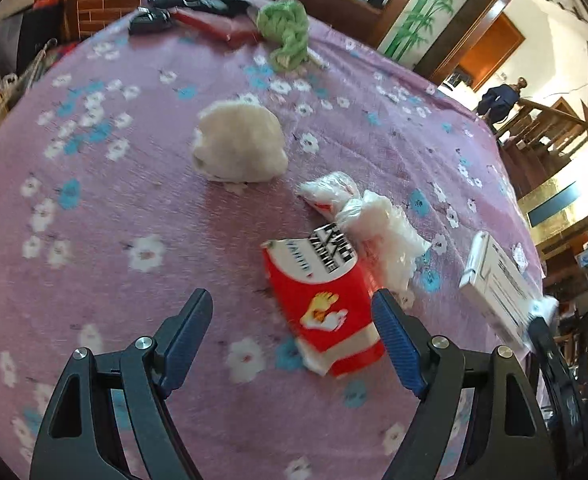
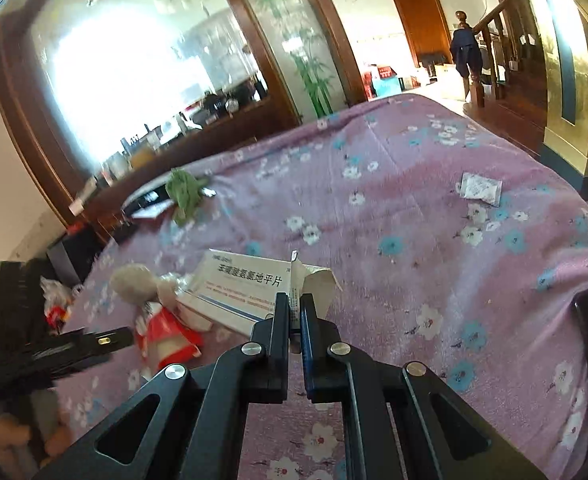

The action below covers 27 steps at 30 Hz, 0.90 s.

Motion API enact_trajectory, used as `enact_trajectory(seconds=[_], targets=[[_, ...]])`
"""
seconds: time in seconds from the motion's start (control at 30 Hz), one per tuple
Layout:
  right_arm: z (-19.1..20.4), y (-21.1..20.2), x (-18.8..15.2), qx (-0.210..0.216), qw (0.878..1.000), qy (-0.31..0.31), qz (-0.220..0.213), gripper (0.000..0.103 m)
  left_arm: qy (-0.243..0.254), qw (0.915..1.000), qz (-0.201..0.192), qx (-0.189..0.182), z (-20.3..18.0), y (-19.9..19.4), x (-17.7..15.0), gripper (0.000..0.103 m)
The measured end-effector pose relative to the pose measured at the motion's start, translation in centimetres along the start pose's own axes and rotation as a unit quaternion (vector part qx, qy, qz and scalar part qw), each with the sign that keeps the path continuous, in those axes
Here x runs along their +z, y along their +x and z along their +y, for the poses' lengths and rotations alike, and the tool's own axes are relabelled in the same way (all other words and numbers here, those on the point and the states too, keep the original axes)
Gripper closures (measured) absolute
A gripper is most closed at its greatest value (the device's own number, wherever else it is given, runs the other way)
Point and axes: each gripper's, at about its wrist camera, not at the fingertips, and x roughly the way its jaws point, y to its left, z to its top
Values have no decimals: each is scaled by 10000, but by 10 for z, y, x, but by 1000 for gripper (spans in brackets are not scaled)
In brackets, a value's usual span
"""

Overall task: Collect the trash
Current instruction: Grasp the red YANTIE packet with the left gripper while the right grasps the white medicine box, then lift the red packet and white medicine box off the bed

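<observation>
A red snack packet lies on the purple flowered tablecloth. My left gripper stands open over its near end, the right finger beside the packet's edge, no pad touching it. Behind it lie crumpled clear plastic and a white tissue wad. A white medicine box sits at the right edge. In the right wrist view my right gripper is shut on the open end flap of that medicine box. The red packet lies to its left.
A green cloth, a red book and black items lie at the table's far edge. A small white sachet rests far right on the cloth. A person stands by the wooden stairs beyond the table.
</observation>
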Motion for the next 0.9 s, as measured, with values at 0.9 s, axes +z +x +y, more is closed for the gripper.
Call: enact_trajectory(seconds=[0.9], targets=[[10, -9, -2, 407, 9986, -242, -215, 97, 1308, 9863, -962, 301, -11, -9, -41, 45]])
